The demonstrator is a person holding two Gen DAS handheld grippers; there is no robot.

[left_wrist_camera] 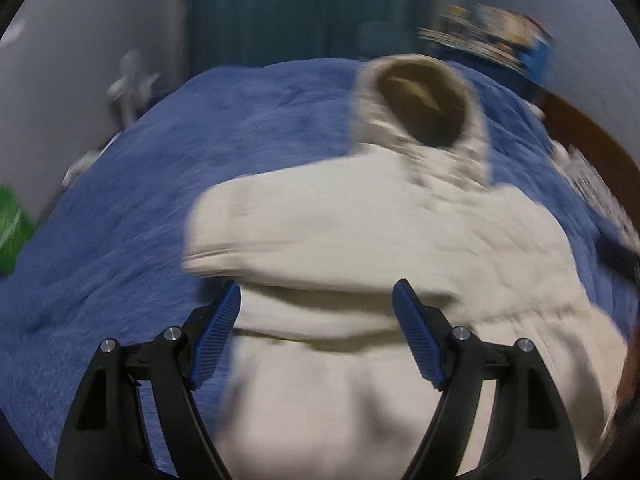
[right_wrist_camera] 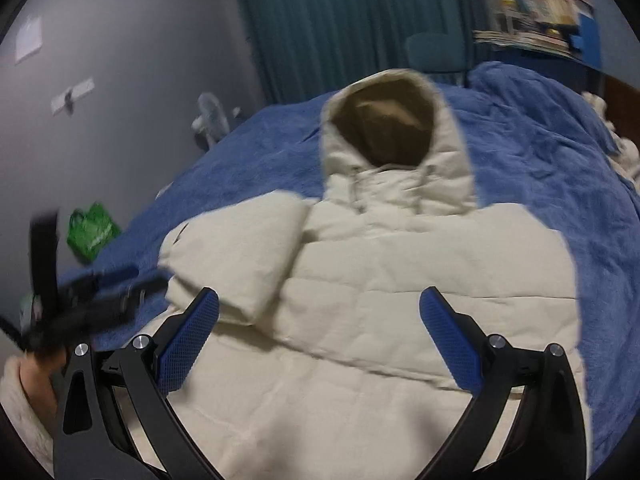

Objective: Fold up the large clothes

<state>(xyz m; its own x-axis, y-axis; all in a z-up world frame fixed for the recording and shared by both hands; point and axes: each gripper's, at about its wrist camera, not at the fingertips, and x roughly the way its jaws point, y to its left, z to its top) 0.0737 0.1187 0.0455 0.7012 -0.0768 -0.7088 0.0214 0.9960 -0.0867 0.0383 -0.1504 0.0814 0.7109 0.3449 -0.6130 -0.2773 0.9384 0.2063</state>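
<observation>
A cream hooded puffer jacket lies spread face up on a blue blanket. Its hood, lined in brown, points to the far side. One sleeve is folded in across the chest. My left gripper hovers open over that sleeve and the jacket's lower left part, with nothing pressed between its blue pads. My right gripper is open above the jacket's middle and holds nothing. The left tool's black frame shows blurred at the left of the right wrist view.
A green bag lies on the floor left of the bed, with a white fan by the grey wall. Behind the bed hang teal curtains, with a chair in front. Stacked magazines sit far right. A hand in a fluffy sleeve appears lower left.
</observation>
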